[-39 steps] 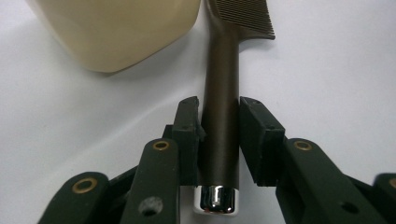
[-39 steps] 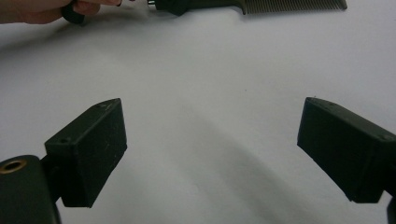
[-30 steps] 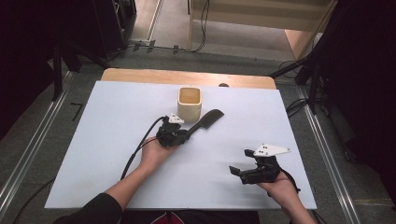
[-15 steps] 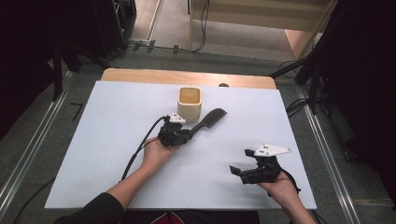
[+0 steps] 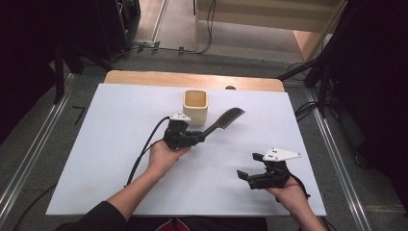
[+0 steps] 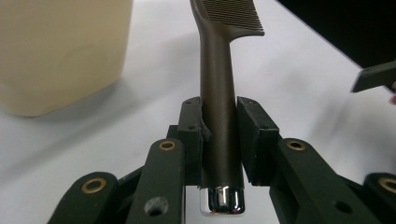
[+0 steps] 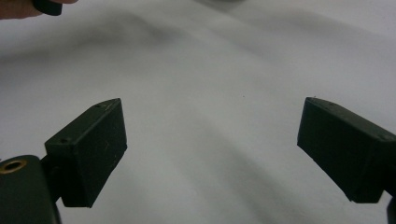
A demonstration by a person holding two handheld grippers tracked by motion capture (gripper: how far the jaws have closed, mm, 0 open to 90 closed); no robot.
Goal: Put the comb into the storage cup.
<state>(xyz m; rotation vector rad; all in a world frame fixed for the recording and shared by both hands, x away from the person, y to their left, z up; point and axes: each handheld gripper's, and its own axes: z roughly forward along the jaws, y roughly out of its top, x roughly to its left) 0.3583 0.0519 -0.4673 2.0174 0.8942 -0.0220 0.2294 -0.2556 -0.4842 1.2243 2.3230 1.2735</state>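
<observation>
Comb held off the desk beside the cup.
Left gripper [image 5: 192,138] clamps its fingers [image 6: 191,135] on the handle of a dark brown plastic comb [image 5: 222,121], toothed end pointing toward the far right corner, just beside the square beige cup [image 5: 195,107] near the far edge of the white desk [image 5: 115,130]. Right gripper [image 5: 246,176], near the front right corner, has its fingers [image 7: 88,149] spread wide with nothing between them.

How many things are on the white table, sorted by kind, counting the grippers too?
Comb: 1, dark, clamped by its handle in the left gripper
Cream square cup: 1
Grippers: 2, counting the open right gripper
Total: 4
</observation>
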